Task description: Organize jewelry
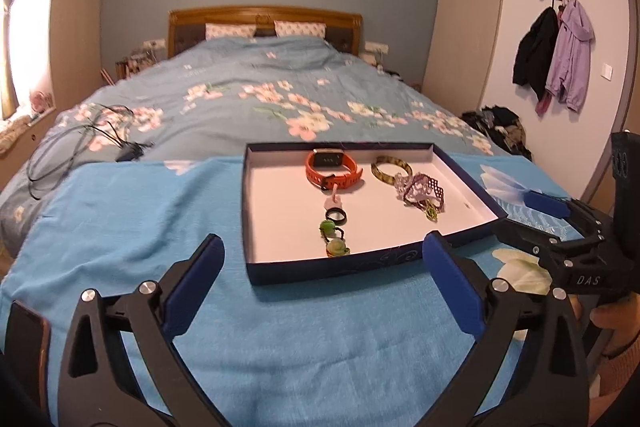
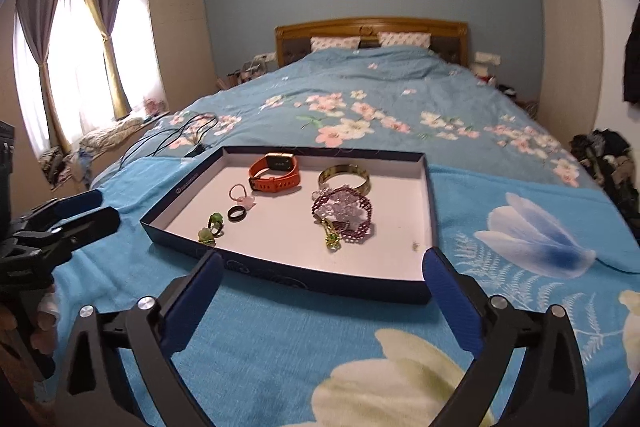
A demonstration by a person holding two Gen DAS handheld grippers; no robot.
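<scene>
A dark blue tray (image 1: 320, 269) (image 2: 320, 281) with a white floor lies on a bright blue towel on the bed. In it are an orange watch (image 1: 334, 169) (image 2: 276, 173), a mottled bangle (image 1: 391, 169) (image 2: 344, 177), a purple beaded bracelet (image 1: 420, 189) (image 2: 344, 213), a black ring (image 1: 336, 215) (image 2: 236, 213) and green rings (image 1: 334, 239) (image 2: 212, 227). My left gripper (image 1: 325, 239) (image 2: 105, 207) stands open before the tray's near left side. My right gripper (image 2: 323, 255) (image 1: 524, 217) is open at the near right corner. Neither holds anything.
Black cables (image 1: 80, 135) (image 2: 180, 135) lie on the floral quilt left of the tray. A dark phone-like object (image 1: 24, 339) sits at the far left. Clothes are piled on the floor (image 1: 500, 127) at the right, and coats (image 1: 556, 59) hang on the wall.
</scene>
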